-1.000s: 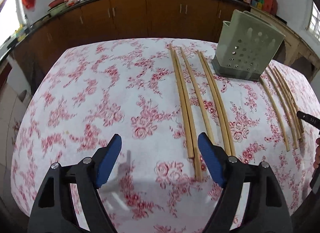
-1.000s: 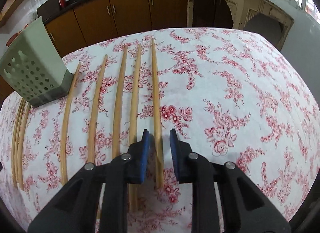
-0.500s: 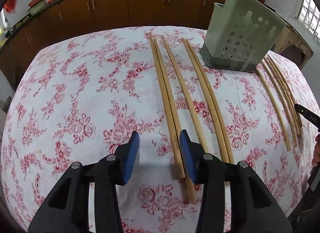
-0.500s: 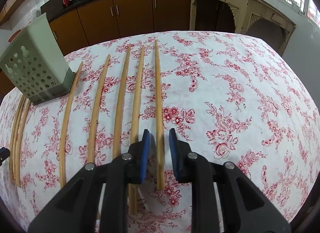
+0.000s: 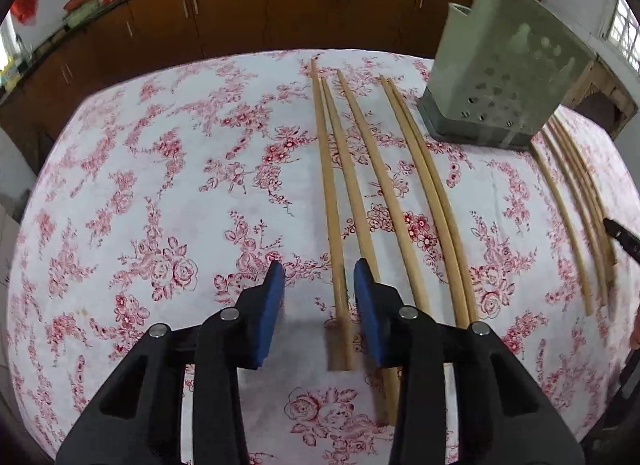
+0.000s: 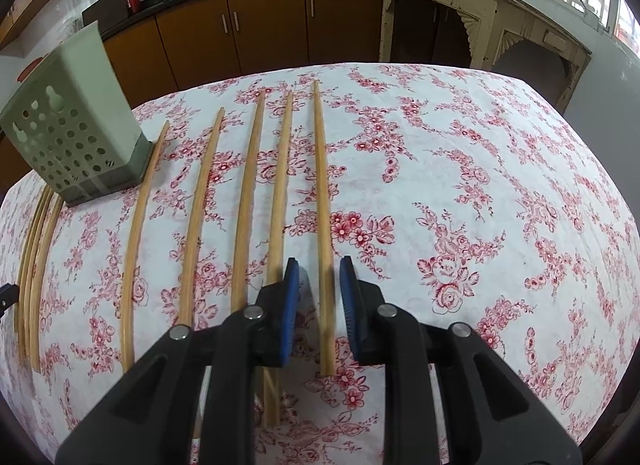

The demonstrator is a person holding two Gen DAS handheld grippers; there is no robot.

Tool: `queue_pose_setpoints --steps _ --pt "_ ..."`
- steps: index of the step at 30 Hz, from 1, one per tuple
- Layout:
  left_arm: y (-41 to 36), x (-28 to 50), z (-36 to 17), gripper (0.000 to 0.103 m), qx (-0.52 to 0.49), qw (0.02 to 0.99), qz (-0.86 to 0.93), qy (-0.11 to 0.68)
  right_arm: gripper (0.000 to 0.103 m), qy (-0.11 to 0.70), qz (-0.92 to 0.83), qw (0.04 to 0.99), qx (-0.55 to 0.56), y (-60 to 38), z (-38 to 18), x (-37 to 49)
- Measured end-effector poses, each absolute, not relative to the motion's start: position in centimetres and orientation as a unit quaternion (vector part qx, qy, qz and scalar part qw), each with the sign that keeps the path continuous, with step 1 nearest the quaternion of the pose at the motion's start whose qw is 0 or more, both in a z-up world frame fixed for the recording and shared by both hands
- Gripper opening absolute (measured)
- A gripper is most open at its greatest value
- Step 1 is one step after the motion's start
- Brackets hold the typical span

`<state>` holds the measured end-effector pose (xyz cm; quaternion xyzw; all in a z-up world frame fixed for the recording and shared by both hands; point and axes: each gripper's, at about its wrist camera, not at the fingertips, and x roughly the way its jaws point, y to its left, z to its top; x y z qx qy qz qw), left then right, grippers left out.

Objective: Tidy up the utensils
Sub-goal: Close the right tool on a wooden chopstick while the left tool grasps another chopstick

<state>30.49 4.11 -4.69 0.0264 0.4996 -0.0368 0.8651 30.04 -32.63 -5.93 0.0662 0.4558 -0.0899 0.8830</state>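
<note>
Left wrist view: my left gripper point(image 5: 319, 277) hangs low over the floral tablecloth point(image 5: 160, 193), its blue pads point(image 5: 268, 309) partly open and just drawn closer together. The leftmost chopstick point(image 5: 330, 201) runs up between them, nearer the right pad; I see a gap on both sides, so nothing is clamped. To its right lie four more chopsticks point(image 5: 404, 201), the last two nearly touching along their length. Past them the grey-green perforated utensil holder point(image 5: 508, 77) stands upright at the far right of the table, and beyond it another group of chopsticks point(image 5: 576, 201) lies side by side near the edge. A dark tip of my other tool point(image 5: 624, 235) pokes in at the right rim.

Right wrist view, left to right: a tight bundle of chopsticks point(image 6: 34, 273) at the left edge, the holder point(image 6: 72, 125) behind them, then four spaced chopsticks point(image 6: 196, 225). My right gripper point(image 6: 319, 271) is open only a narrow way and straddles the rightmost chopstick point(image 6: 322, 193); daylight shows beside each pad, so it has no grip on it. Brown cabinets point(image 6: 260, 25) stand behind the table.
</note>
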Motion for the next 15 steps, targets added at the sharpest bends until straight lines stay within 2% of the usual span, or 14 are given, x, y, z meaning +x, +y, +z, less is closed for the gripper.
queue_pose_setpoints --steps 1,4,5,15 --pt "4.1 30.7 -4.8 0.034 0.030 0.865 -0.034 0.499 0.022 0.456 -0.087 0.884 0.064 -32.6 -5.9 30.0" --pt "5.2 30.9 -4.7 0.011 0.017 0.865 -0.023 0.501 0.013 0.455 -0.088 0.884 0.067 -33.0 -5.9 29.9" --pt "6.0 31.2 -4.7 0.010 0.009 0.864 -0.014 0.502 0.009 0.455 -0.090 0.883 0.070 -33.2 -5.9 29.8" --pt "7.5 28.9 -4.6 0.010 -0.005 0.872 -0.048 0.487 0.009 0.442 -0.083 0.889 0.089 -34.1 -6.0 28.5"
